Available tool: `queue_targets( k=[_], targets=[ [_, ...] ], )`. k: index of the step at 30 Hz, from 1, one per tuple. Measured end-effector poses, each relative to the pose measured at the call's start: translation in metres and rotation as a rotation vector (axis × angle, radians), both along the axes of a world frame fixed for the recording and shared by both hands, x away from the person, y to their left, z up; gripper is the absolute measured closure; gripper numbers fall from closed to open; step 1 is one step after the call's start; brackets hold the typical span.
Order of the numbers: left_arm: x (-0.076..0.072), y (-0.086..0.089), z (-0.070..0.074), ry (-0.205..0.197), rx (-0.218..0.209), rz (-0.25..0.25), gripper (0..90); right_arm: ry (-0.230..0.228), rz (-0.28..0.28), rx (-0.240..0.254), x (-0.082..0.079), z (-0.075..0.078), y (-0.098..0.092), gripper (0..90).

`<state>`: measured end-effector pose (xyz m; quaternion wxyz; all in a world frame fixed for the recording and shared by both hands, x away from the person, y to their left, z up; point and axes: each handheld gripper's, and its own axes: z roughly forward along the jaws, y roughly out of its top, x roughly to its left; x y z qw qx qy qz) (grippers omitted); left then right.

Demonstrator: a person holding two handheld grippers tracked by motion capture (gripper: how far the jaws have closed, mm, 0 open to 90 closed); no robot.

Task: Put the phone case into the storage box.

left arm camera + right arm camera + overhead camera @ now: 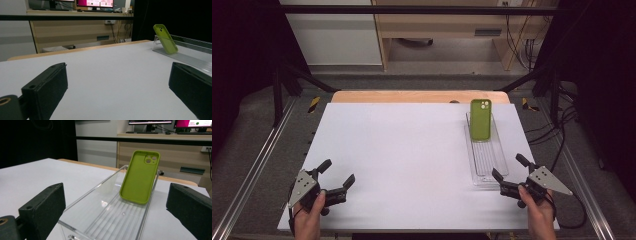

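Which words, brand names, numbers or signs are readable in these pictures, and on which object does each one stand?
None can be read.
Green phone case: no print or logo on the side shown.
Clear plastic tray: no label.
Both grippers, the left gripper and the right gripper: no markings.
Pink monitor screen in the background: content too small and blurred to read.

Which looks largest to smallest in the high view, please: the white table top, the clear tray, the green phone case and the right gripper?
1. White table top.
2. Clear tray.
3. Green phone case and right gripper look much alike; the gripper's nearness makes ranking unsure.
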<state>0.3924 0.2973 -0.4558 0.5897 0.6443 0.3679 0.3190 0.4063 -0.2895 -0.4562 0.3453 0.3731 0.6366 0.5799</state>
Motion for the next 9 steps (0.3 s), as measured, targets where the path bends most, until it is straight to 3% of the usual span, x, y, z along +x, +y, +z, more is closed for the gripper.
queue_targets(
  k=[9],
  targets=[
    [0.0009,-0.0043,-0.0016,0.009,0.011,-0.003,1.7,0.019,-0.012,-0.03,-0.0045,-0.0082,-0.0101,2.6]
  ],
)
